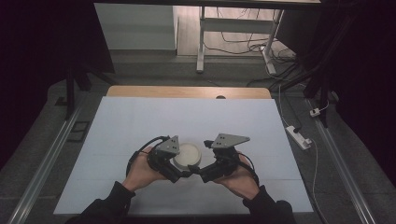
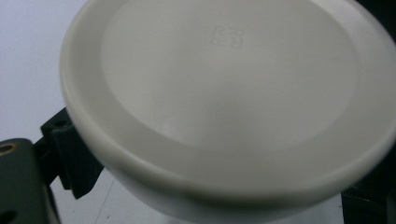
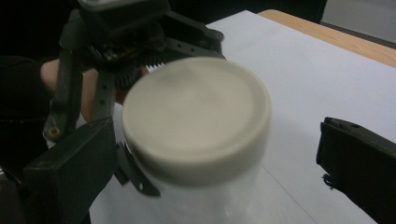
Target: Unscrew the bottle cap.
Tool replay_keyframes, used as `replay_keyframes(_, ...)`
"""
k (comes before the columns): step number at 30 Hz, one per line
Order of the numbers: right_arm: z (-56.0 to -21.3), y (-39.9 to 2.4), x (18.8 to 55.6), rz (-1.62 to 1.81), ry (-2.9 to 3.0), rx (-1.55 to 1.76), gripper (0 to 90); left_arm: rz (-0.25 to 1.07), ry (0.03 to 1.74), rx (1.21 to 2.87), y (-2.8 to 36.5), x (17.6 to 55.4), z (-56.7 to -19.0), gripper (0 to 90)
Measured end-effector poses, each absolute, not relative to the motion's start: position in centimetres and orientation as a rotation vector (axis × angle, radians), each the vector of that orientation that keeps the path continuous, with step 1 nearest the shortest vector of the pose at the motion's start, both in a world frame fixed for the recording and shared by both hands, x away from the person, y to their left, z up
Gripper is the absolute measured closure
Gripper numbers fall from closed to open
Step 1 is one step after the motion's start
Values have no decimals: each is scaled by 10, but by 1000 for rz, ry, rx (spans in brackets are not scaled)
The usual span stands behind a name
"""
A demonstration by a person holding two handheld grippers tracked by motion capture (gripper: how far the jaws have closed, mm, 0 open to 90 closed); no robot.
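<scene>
A jar with a round white lid (image 1: 188,152) and a clear body stands on the white sheet near the front of the table. My left gripper (image 1: 182,169) reaches it from the left. In the left gripper view the lid (image 2: 224,93) looms close above the left gripper (image 2: 219,191), and the black jaws press the body just under it on both sides. My right gripper (image 1: 199,170) comes in from the right. In the right gripper view its jaws stand wide apart around the jar (image 3: 196,116), with a clear gap on the right side of the right gripper (image 3: 215,172).
The white sheet (image 1: 187,116) covers most of the wooden table (image 1: 187,91). A power strip (image 1: 299,136) and cables lie on the floor to the right. A desk frame (image 1: 201,46) stands beyond the far edge.
</scene>
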State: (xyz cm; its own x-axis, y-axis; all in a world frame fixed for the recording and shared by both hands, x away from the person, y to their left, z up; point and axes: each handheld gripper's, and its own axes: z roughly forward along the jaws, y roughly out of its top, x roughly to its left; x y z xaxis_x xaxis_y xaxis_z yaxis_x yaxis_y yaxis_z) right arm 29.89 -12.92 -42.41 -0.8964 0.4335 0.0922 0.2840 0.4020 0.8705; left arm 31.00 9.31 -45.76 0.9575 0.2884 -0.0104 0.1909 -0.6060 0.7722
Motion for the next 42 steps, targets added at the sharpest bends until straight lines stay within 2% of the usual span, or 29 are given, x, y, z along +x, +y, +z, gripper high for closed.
replay_keyframes(10,-431,-107,307,1518,2541,568,24,135,327,2237,92,309,-456,73)
replay_keyframes(14,-432,-105,309,1531,2556,547,59,116,320,2228,92,310,-456,73)
replay_keyframes(22,-430,-104,306,1542,2558,471,75,88,286,2219,93,309,-455,74)
replay_keyframes(34,-427,-108,309,1638,2634,348,79,6,153,2204,97,308,-452,74)
replay_keyframes(42,-431,-114,316,1716,2758,87,76,-39,56,2216,92,303,-454,74)
